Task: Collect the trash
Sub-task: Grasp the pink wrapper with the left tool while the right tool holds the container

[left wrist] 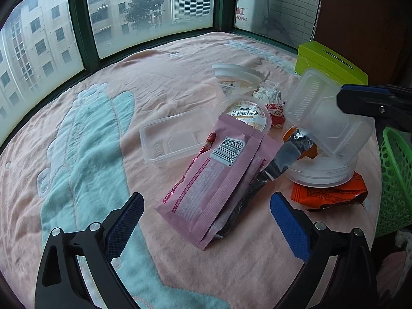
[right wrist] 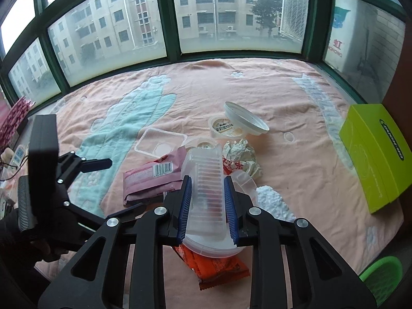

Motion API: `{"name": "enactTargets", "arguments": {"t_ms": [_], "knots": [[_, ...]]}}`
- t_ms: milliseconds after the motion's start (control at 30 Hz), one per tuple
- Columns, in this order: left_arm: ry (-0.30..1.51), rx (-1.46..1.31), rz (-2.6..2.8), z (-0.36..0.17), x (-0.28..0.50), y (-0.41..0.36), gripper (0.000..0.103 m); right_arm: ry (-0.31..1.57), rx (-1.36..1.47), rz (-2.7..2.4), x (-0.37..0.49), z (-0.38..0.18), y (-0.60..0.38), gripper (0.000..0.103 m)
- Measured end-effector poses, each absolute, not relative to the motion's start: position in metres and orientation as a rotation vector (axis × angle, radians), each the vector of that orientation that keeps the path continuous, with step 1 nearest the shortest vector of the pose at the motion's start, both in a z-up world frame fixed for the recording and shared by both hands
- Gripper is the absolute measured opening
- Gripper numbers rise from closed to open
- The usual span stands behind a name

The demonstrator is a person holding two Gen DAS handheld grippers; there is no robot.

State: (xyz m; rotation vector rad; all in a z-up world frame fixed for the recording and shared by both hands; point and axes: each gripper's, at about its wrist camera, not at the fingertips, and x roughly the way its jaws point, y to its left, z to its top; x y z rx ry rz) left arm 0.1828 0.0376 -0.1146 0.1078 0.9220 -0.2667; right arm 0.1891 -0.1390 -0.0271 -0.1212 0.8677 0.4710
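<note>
A pink blanket (left wrist: 180,59) with a pale teal cartoon figure covers the whole surface under the green-framed windows (right wrist: 170,20), and the litter sits in a loose heap toward its right side; a lime-green box (right wrist: 373,157) lies at the far right edge of the blanket, well apart from the heap, and a green mesh basket (left wrist: 396,180) stands just off the near right corner; the left gripper (left wrist: 206,221) hangs low over the blanket with its blue-padded jaws spread wide and nothing between them, the pink snack wrapper (left wrist: 213,180) lying just ahead of the gap; the right gripper (right wrist: 207,206) is clamped on a clear ribbed plastic tub (right wrist: 206,180), the pads pressing its two sides, the tub tilted up off the pile; under it a round clear lid (left wrist: 319,172) rests on an orange crisp packet (right wrist: 219,265); beside the pink wrapper a shallow clear tray (left wrist: 170,139) lies flat on the blanket; beyond it are a jelly cup (left wrist: 247,113) with a printed top and a tipped white bowl (right wrist: 244,121); a crumpled wad of foil paper (right wrist: 240,154) sits near the tub, and a silver-lined torn wrapper (left wrist: 285,157) pokes out between the pink wrapper and the round lid.
</note>
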Motion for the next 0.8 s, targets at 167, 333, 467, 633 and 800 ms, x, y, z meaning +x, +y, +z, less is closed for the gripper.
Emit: {"name": "enactTargets", "arguments": {"t_ms": [167, 333, 467, 633, 800], "knots": [[0.942, 0.141, -0.291, -0.125, 0.193, 0.034, 0.085, 0.849, -0.061, 0.467, 0.179, -0.015, -0.153, 0.026], [0.964, 0.141, -0.283, -0.135, 0.198, 0.035, 0.067, 0.834, -0.001, 0.450, 0.168, -0.008, -0.168, 0.026], [0.959, 0.114, -0.276, -0.133, 0.193, 0.041, 0.052, 0.828, 0.040, 0.442, 0.163, -0.003, -0.179, 0.026], [0.943, 0.102, -0.257, -0.123, 0.181, 0.043, 0.044, 0.828, 0.073, 0.428, 0.152, -0.004, -0.187, 0.026], [0.917, 0.084, -0.241, -0.104, 0.163, 0.043, 0.040, 0.817, 0.114, 0.414, 0.140, -0.002, -0.199, 0.026]]}}
